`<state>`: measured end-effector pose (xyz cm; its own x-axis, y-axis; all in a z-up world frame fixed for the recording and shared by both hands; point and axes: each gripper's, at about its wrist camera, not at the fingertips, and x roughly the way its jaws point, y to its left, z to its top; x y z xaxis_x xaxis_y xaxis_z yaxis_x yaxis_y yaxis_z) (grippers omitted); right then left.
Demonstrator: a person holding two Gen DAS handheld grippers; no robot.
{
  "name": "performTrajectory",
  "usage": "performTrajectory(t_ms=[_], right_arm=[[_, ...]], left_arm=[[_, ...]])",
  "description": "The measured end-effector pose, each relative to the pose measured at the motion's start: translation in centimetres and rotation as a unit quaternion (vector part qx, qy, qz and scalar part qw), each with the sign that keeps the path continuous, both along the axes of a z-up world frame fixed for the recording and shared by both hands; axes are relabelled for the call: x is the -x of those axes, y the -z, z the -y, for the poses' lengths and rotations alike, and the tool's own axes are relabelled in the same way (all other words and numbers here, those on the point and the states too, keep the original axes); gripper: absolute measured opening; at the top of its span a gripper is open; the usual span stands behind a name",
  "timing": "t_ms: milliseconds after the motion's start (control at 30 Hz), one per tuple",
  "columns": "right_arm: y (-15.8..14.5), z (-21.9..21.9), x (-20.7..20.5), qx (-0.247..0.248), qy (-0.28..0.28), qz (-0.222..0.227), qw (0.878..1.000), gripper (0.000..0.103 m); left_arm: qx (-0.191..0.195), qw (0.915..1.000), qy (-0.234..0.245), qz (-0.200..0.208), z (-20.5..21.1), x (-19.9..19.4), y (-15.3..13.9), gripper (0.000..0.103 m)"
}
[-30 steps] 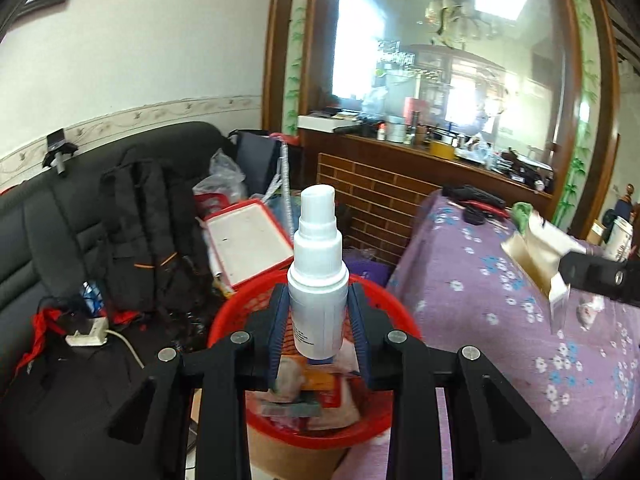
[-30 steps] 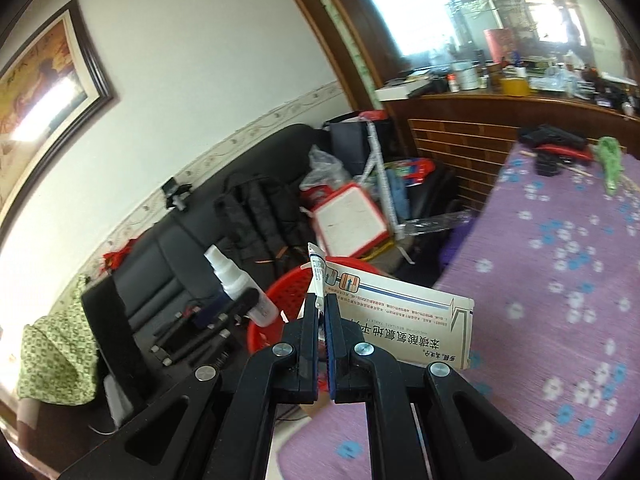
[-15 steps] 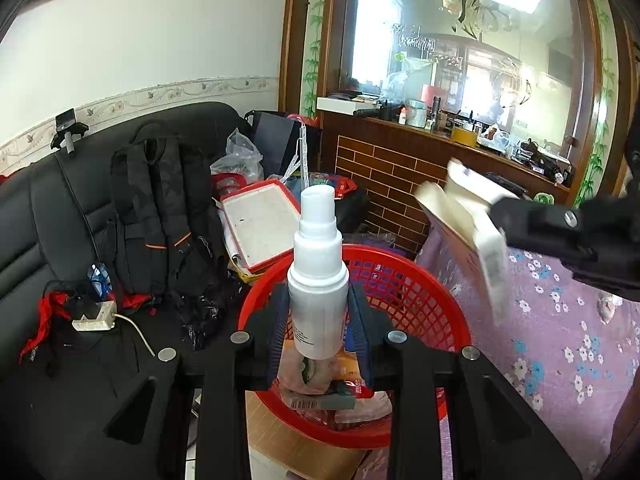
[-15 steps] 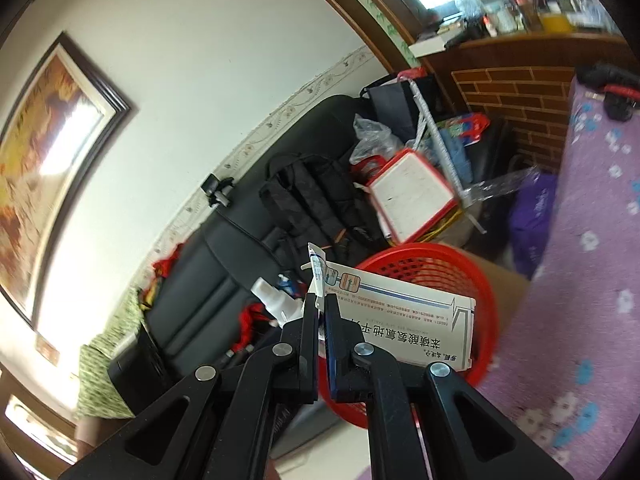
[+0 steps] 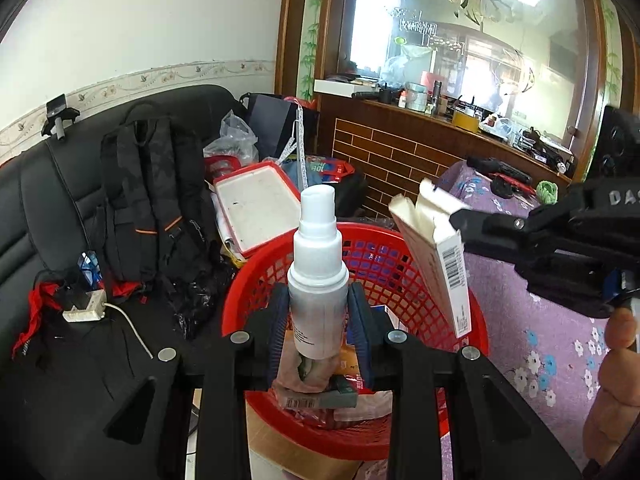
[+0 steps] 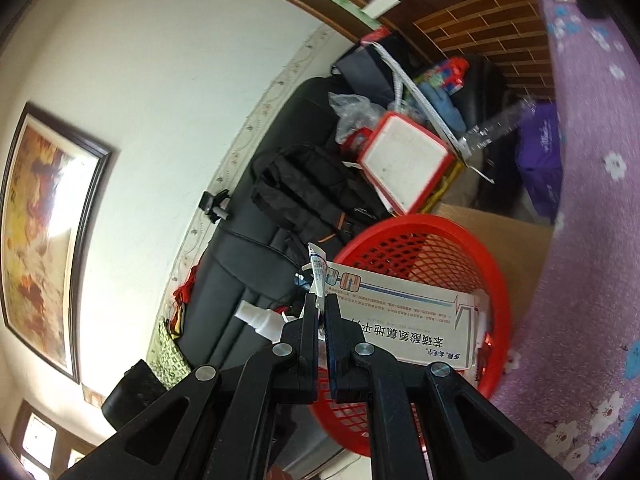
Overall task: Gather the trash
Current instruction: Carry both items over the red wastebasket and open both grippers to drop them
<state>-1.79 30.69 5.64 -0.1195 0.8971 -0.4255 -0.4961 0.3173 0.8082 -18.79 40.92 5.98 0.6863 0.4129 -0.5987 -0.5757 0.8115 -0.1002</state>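
White plastic spray bottle [image 5: 318, 280] is clamped upright in the left gripper [image 5: 319, 320] over the red mesh basket [image 5: 404, 264]; at 3 o'clock, the right gripper [image 6: 321, 316] pinches a white cardboard medicine box [image 6: 404, 320].

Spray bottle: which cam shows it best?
Left wrist view. The spray bottle stands upright and centred in the left hand-held gripper, over the red basket. The right wrist view catches only its white nozzle end, past the cardboard box.

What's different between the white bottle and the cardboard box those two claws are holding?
The spray bottle is round, plain white and upright; the medicine box is flat, printed with a barcode, tilted, its end flap open. The left gripper clamps the bottle's body; the right gripper pinches the box's edge. Both hang over the red basket.
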Motion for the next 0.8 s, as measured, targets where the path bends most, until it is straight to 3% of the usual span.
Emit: performTrajectory(t_ms=[200,433,800], right_arm=[[1.6,-0.4,-0.5,0.000,-0.008,-0.030,1.000,0.006],[1.4,0.0,0.3,0.074,0.020,0.035,0.996,0.007],[0.8,1.0,1.4,0.116,0.036,0.099,0.988,0.013]], left_arm=[[0.008,0.9999,0.004,-0.006,-0.3,-0.7,1.0,0.029],[0.015,0.9998,0.005,-0.015,-0.4,-1.1,1.7,0.029],[0.016,0.9996,0.014,-0.021,-0.2,-1.5,2.4,0.029]])
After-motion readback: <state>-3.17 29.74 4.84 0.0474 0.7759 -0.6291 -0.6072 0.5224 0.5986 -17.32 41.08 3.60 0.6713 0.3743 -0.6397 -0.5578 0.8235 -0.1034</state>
